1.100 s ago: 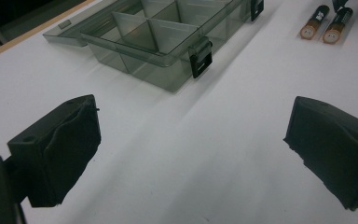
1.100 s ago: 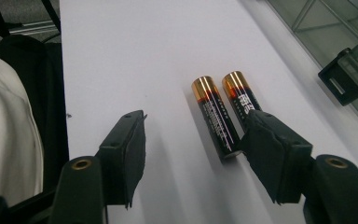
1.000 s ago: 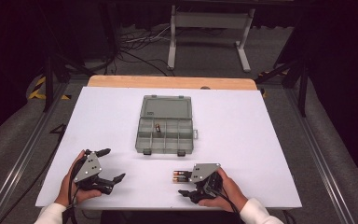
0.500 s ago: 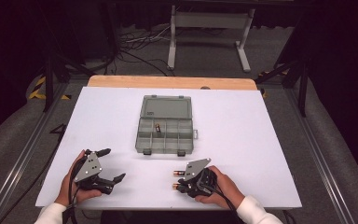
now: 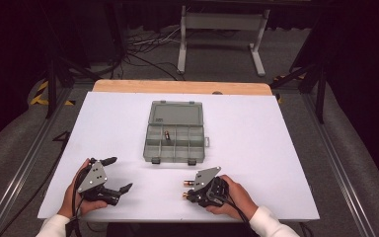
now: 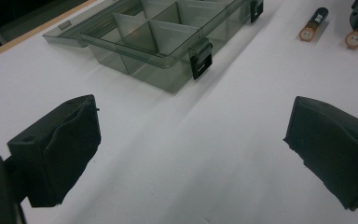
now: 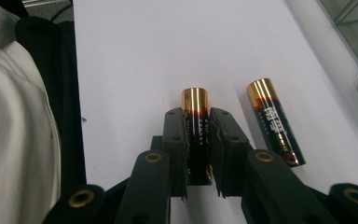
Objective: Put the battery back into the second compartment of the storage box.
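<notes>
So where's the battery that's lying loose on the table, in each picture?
High view: loose battery low, right of centre, beside the right tool.
Left gripper view: top right.
Right gripper view: right of the jaws.
Shared landmark: the grey organiser box.

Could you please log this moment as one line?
right tool: shut on battery | left tool: open, idle | second battery: on table | organizer box: open

The high view looks down from above; both gripper views sit low, sharing the loose battery (image 7: 274, 122) beside the right gripper (image 7: 198, 140).
</notes>
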A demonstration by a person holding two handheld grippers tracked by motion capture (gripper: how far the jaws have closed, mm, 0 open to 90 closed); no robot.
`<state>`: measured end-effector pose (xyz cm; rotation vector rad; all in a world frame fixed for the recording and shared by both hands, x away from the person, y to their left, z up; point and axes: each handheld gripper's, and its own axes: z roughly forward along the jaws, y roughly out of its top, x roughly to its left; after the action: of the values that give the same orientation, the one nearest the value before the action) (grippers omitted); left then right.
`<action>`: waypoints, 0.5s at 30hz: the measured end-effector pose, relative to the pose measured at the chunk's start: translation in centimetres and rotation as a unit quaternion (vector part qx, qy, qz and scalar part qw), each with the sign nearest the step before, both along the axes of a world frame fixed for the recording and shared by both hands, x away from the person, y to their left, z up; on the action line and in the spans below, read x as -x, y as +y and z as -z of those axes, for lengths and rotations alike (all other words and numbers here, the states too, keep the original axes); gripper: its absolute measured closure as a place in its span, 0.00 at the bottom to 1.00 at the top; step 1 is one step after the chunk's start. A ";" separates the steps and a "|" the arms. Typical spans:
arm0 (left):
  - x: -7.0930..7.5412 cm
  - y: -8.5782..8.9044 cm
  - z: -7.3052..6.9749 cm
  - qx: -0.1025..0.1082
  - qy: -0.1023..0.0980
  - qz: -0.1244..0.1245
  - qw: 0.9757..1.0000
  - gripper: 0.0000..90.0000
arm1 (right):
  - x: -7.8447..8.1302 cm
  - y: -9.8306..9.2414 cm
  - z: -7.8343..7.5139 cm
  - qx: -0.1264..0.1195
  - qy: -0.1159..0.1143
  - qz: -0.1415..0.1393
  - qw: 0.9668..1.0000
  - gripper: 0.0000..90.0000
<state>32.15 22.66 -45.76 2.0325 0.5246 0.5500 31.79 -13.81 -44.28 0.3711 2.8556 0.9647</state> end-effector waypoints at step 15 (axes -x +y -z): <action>-0.1 0.1 0.0 0.000 -0.001 -0.003 1.000 0.04 | -0.4 -1.0 -1.8 -0.035 -0.034 0.026 0.998 0.86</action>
<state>32.20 22.71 -45.72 2.0307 0.5292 0.5548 32.23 -14.81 -42.49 0.4081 2.7439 1.0498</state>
